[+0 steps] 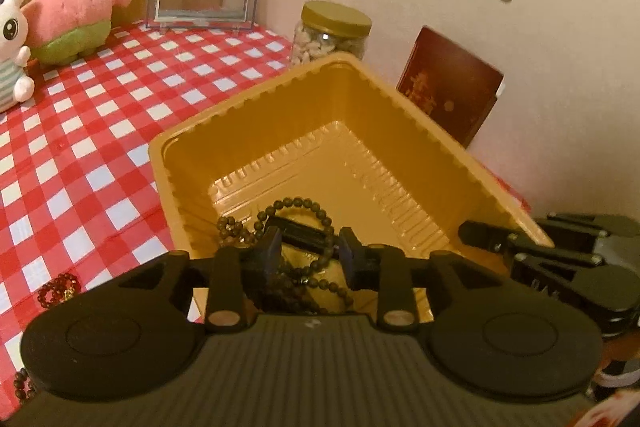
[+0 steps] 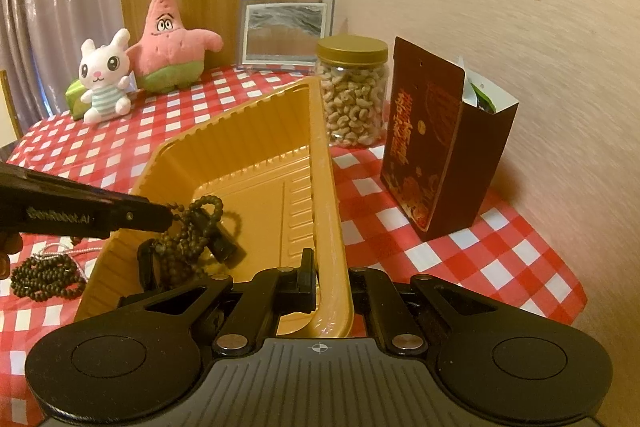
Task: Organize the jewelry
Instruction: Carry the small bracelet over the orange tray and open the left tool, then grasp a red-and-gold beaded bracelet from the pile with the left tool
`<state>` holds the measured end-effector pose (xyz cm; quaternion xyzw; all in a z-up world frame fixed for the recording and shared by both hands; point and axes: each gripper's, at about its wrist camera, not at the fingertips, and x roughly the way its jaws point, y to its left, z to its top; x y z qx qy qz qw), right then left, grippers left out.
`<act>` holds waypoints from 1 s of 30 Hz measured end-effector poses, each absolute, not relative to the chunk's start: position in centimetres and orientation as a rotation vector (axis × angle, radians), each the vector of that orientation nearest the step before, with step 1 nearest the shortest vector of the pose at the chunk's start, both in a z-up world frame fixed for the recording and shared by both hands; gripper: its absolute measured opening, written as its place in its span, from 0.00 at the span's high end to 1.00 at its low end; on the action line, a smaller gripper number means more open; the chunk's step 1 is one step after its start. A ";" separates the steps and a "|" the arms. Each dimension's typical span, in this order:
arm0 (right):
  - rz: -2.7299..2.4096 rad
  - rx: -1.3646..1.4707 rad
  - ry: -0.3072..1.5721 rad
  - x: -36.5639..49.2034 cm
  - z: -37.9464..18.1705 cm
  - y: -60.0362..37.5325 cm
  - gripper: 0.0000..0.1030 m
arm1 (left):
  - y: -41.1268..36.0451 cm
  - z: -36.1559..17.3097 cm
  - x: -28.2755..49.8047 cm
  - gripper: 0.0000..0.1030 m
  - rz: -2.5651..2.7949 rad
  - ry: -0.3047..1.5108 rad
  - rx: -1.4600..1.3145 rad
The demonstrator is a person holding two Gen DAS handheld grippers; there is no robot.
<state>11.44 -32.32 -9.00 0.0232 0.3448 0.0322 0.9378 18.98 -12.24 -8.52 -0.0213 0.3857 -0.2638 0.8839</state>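
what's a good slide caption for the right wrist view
Right hand-held gripper clamps the rim of the orange plastic tray while the left hand-held gripper lowers dark wooden bead bracelets inside.
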 end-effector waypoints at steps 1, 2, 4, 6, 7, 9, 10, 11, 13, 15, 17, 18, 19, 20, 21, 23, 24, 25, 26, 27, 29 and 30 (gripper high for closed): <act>0.066 0.047 0.705 11.4 -9.0 -32.3 0.95 | -12.1 -8.2 18.9 0.71 -0.546 0.794 -0.048; 0.066 0.047 0.705 11.4 -9.0 -32.3 0.95 | -11.9 -7.8 18.8 0.71 -0.541 0.785 -0.051; 0.066 0.050 0.705 11.4 -9.0 -32.3 0.95 | -11.5 -7.1 18.8 0.65 -0.528 0.771 -0.060; 0.067 0.053 0.705 11.5 -9.0 -32.3 0.95 | -10.8 -6.4 18.7 0.65 -0.516 0.755 -0.071; 0.067 0.053 0.705 11.5 -9.0 -32.3 0.95 | -10.3 -6.1 18.6 0.65 -0.508 0.747 -0.076; 0.067 0.052 0.705 11.5 -9.0 -32.3 0.95 | -9.3 -5.4 18.4 0.65 -0.489 0.730 -0.086; 0.067 0.053 0.705 11.5 -9.0 -32.3 0.95 | -8.8 -5.1 18.2 0.65 -0.481 0.723 -0.089; 0.067 0.054 0.705 11.5 -9.0 -32.3 0.95 | -8.3 -4.9 18.1 0.64 -0.468 0.716 -0.089; 0.068 0.054 0.704 11.5 -9.1 -32.3 0.95 | -6.9 -4.5 17.7 0.64 -0.435 0.705 -0.090; 0.068 0.054 0.705 11.5 -9.1 -32.3 0.95 | -5.4 -4.3 17.3 0.64 -0.398 0.699 -0.090; 0.068 0.053 0.705 11.5 -9.1 -32.3 0.95 | -3.9 -4.2 16.9 0.64 -0.359 0.699 -0.089; 0.068 0.054 0.705 11.5 -9.1 -32.3 0.95 | -3.0 -4.2 16.7 0.64 -0.334 0.701 -0.088; 0.067 0.055 0.705 11.5 -9.1 -32.3 0.95 | -2.2 -4.2 16.5 0.64 -0.311 0.705 -0.087; 0.068 0.054 0.705 11.5 -9.1 -32.3 0.95 | -1.4 -4.3 16.3 0.64 -0.286 0.710 -0.088; 0.068 0.054 0.705 11.5 -9.1 -32.4 0.95 | -0.5 -4.5 16.0 0.64 -0.265 0.715 -0.090; 0.068 0.054 0.705 11.5 -9.1 -32.4 0.95 | 0.9 -4.9 15.7 0.64 -0.224 0.727 -0.092; 0.067 0.054 0.705 11.5 -9.1 -32.4 0.96 | 1.6 -5.1 15.5 0.64 -0.201 0.735 -0.093; 0.066 0.056 0.706 11.6 -9.2 -32.4 0.96 | 2.2 -5.3 15.3 0.64 -0.182 0.741 -0.093; 0.065 0.060 0.707 11.6 -9.2 -32.4 0.96 | 2.8 -5.6 15.1 0.64 -0.165 0.748 -0.095; 0.065 0.063 0.708 11.6 -9.2 -32.4 0.96 | 3.3 -5.9 14.9 0.64 -0.148 0.759 -0.097; 0.063 0.069 0.710 11.6 -9.3 -32.4 0.96 | 4.2 -6.5 14.5 0.63 -0.125 0.776 -0.096; 0.063 0.070 0.710 11.6 -9.3 -32.4 0.96 | 4.6 -6.9 14.3 0.63 -0.116 0.785 -0.093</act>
